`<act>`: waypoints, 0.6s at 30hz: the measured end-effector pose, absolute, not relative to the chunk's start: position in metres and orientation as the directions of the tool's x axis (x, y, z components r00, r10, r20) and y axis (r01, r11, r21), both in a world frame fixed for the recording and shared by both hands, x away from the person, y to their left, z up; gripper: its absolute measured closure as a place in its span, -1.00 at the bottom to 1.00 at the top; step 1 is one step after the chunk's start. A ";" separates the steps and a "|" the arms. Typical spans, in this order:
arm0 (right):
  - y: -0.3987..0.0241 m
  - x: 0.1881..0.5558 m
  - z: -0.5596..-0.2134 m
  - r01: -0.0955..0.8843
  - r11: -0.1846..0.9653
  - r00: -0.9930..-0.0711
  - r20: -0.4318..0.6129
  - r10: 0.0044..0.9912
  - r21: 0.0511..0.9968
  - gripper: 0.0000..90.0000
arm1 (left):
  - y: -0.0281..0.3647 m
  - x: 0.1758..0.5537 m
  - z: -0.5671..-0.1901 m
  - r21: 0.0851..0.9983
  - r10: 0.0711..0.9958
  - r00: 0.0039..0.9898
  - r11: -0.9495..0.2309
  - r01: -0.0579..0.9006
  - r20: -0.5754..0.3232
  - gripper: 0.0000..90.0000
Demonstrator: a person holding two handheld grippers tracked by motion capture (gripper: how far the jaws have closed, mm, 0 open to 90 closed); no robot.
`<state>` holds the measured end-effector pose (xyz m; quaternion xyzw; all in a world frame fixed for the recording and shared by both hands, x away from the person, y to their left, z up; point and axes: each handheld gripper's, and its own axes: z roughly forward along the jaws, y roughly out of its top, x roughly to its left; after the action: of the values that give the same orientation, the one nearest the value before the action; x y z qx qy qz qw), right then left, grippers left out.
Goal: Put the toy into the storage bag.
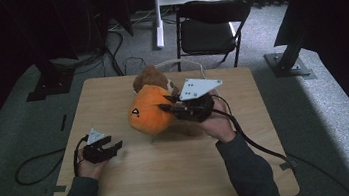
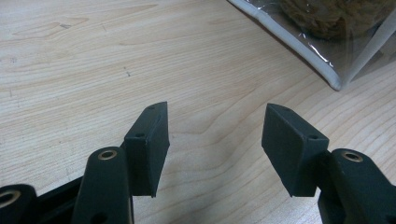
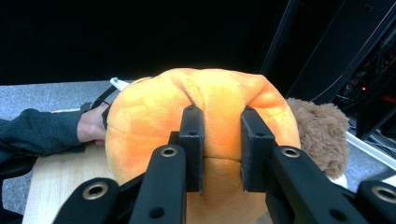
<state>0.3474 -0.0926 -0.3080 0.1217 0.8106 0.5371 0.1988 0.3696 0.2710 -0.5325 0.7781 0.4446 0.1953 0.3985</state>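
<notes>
Fingertips of my right gripper (image 3: 219, 149) pinch a fold of the orange plush pumpkin (image 1: 148, 112) mid-table, its black-marked face toward my left gripper (image 1: 116, 146), whose jaws gape empty. A brown plush (image 1: 149, 76) sits half-hidden behind; long axis unclear.

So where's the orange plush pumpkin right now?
In the high view the orange plush pumpkin sits mid-table, pinched by the right gripper, with a brown plush toy just behind it on the far side; the left gripper rests apart, nearer the person.
</notes>
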 end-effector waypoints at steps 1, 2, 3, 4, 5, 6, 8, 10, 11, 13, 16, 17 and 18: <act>-0.093 0.347 -0.307 -0.014 0.392 -0.890 -0.190 0.414 0.920 0.65 | 0.270 0.369 -0.533 0.794 0.847 0.529 -0.288 0.536 -0.050 -0.07; -0.093 0.347 -0.307 -0.014 0.392 -0.890 -0.190 0.414 0.920 0.65 | 0.270 0.369 -0.533 0.794 0.847 0.529 -0.288 0.536 -0.050 -0.07; -0.094 0.347 -0.306 -0.015 0.390 -0.888 -0.191 0.417 0.921 0.65 | 0.270 0.369 -0.533 0.793 0.846 0.531 -0.291 0.535 -0.047 -0.07; -0.094 0.347 -0.306 -0.015 0.390 -0.888 -0.191 0.417 0.921 0.65 | 0.270 0.369 -0.533 0.792 0.845 0.533 -0.296 0.534 -0.044 -0.07; -0.095 0.347 -0.306 -0.015 0.388 -0.888 -0.191 0.419 0.921 0.65 | 0.269 0.369 -0.533 0.792 0.846 0.532 -0.294 0.536 -0.045 -0.07; -0.096 0.347 -0.305 -0.018 0.386 -0.886 -0.194 0.421 0.922 0.65 | 0.269 0.369 -0.533 0.790 0.845 0.533 -0.300 0.536 -0.041 -0.07; -0.097 0.347 -0.304 -0.016 0.385 -0.885 -0.192 0.423 0.923 0.65 | 0.269 0.369 -0.533 0.789 0.846 0.532 -0.301 0.535 -0.038 -0.07; -0.098 0.347 -0.303 -0.017 0.386 -0.883 -0.195 0.427 0.922 0.65 | 0.269 0.369 -0.533 0.789 0.846 0.532 -0.301 0.535 -0.038 -0.07; -0.099 0.347 -0.302 -0.017 0.385 -0.882 -0.196 0.429 0.923 0.65 | 0.269 0.369 -0.533 0.789 0.846 0.532 -0.301 0.535 -0.038 -0.07; -0.100 0.347 -0.300 -0.021 0.387 -0.879 -0.202 0.433 0.922 0.65 | 0.269 0.369 -0.534 0.789 0.846 0.531 -0.299 0.536 -0.040 -0.07; -0.100 0.347 -0.298 -0.025 0.383 -0.877 -0.204 0.436 0.923 0.65 | 0.268 0.369 -0.534 0.788 0.845 0.533 -0.301 0.537 -0.041 -0.07; -0.101 0.347 -0.297 -0.025 0.382 -0.875 -0.205 0.438 0.924 0.65 | 0.268 0.369 -0.534 0.788 0.845 0.533 -0.301 0.537 -0.041 -0.08; -0.101 0.347 -0.296 -0.028 0.382 -0.874 -0.208 0.439 0.924 0.65 | 0.268 0.369 -0.534 0.787 0.844 0.534 -0.301 0.538 -0.043 -0.08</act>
<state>0.3473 -0.1011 -0.2960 0.1281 0.8028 0.5410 0.2156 0.3694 0.2683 -0.5339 0.7827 0.4416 0.1944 0.3932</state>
